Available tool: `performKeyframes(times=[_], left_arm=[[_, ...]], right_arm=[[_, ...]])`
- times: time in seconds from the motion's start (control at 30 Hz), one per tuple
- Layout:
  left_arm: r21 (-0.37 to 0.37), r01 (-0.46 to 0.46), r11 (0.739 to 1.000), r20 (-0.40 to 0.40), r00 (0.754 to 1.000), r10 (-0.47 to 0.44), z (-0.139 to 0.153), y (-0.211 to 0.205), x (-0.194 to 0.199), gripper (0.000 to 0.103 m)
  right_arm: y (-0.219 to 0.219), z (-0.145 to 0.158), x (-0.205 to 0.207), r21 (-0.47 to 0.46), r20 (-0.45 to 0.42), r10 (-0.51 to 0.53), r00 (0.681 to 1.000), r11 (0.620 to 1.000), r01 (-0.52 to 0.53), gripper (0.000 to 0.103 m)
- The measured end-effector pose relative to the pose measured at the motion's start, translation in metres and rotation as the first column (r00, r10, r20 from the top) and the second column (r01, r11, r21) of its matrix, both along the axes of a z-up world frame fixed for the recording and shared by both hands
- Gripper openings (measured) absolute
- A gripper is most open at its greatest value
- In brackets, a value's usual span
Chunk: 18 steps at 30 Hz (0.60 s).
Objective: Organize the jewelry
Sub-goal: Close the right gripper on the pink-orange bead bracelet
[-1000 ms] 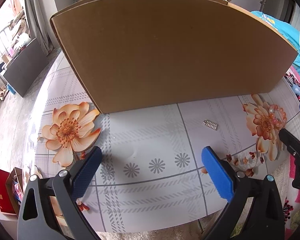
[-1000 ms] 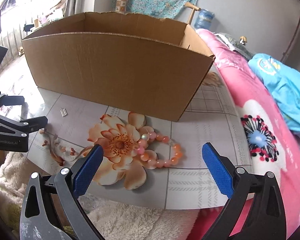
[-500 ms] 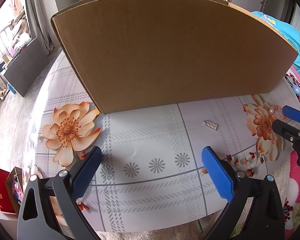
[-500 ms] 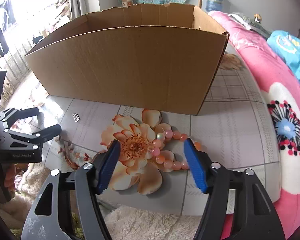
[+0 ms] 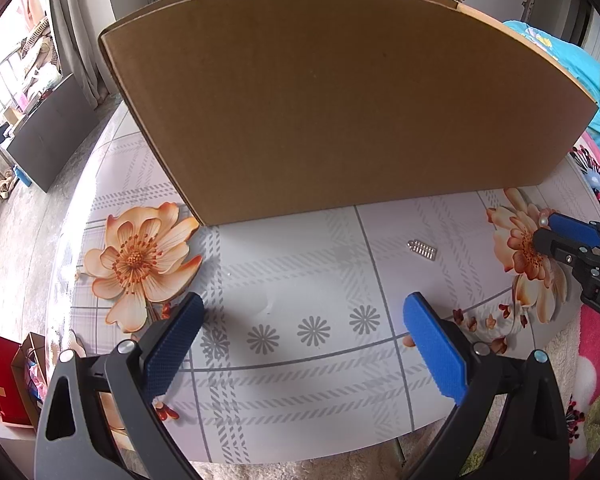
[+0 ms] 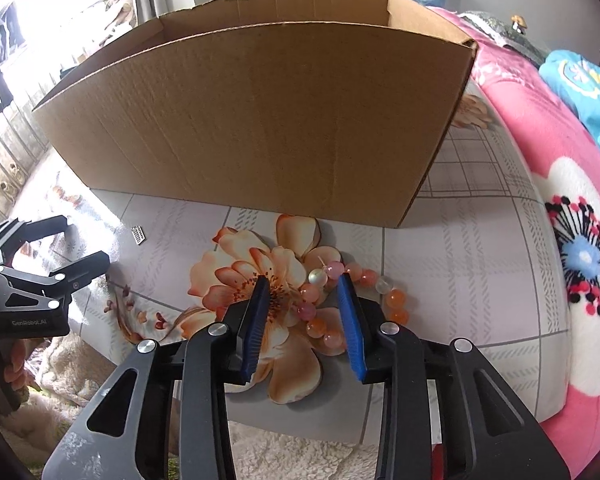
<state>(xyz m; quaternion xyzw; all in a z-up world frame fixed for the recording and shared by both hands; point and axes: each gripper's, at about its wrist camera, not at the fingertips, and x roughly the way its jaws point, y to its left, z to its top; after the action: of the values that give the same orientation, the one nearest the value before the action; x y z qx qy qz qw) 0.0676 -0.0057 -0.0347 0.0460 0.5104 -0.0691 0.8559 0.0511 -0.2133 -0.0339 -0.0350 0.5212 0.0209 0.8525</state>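
**Bead bracelet between the right jaws, on the flowered table**

Bracelet (image 6: 342, 306) of pink, orange and pearly beads lies on the table (image 6: 460, 288), looped over the edge of a printed orange flower (image 6: 260, 280). Right gripper (image 6: 304, 300) points steeply down at it; its blue pads (image 6: 350, 320) straddle the left part of the loop. Jaws have just been closing, with beads between them. Right pad sits against the loop; left pad stands clear over the flower's centre, so not yet clamped. Several beads on the right side of the loop lie outside the jaws.

Left gripper (image 5: 302, 334) off to the left, over bare checked tabletop, jaws released and wide, nothing between them. A hand (image 6: 14, 364) shows under its black body in the right wrist view.

Just beyond the left gripper: small silver charm (image 5: 422, 249), ridged, lying flat on the table, well apart from the bracelet.

Second printed flower (image 5: 140, 258) at the table's left side.

Farther back: large open cardboard box (image 6: 260, 120), standing on the table, its front wall just behind the flower and bracelet. What is inside cannot be seen.

Right of the table: pink floral blanket (image 6: 560, 240), blue cloth (image 6: 580, 88) beyond it.
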Motion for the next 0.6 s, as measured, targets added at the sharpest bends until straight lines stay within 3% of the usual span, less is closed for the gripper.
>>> performKeyframes(times=[0.27, 0.4, 0.6], left_arm=[[0.0, 0.005, 1.0, 0.002, 1.0, -0.005, 0.0, 0.0, 0.001, 0.098], [0.0, 0.005, 1.0, 0.001, 1.0, -0.005, 0.0, 0.001, 0.002, 0.098], [0.0, 0.004, 1.0, 0.0, 1.0, -0.004, -0.001, 0.001, 0.002, 0.098]], right_arm=[[0.013, 0.0, 0.01, -0.035, -0.048, 0.035, 0.998, 0.999, -0.037, 0.023], [0.018, -0.001, 0.016, -0.028, -0.074, 0.06, 0.995, 0.998, -0.063, 0.008], [0.025, -0.002, 0.021, -0.001, -0.061, 0.042, 0.997, 0.999, -0.042, 0.007]])
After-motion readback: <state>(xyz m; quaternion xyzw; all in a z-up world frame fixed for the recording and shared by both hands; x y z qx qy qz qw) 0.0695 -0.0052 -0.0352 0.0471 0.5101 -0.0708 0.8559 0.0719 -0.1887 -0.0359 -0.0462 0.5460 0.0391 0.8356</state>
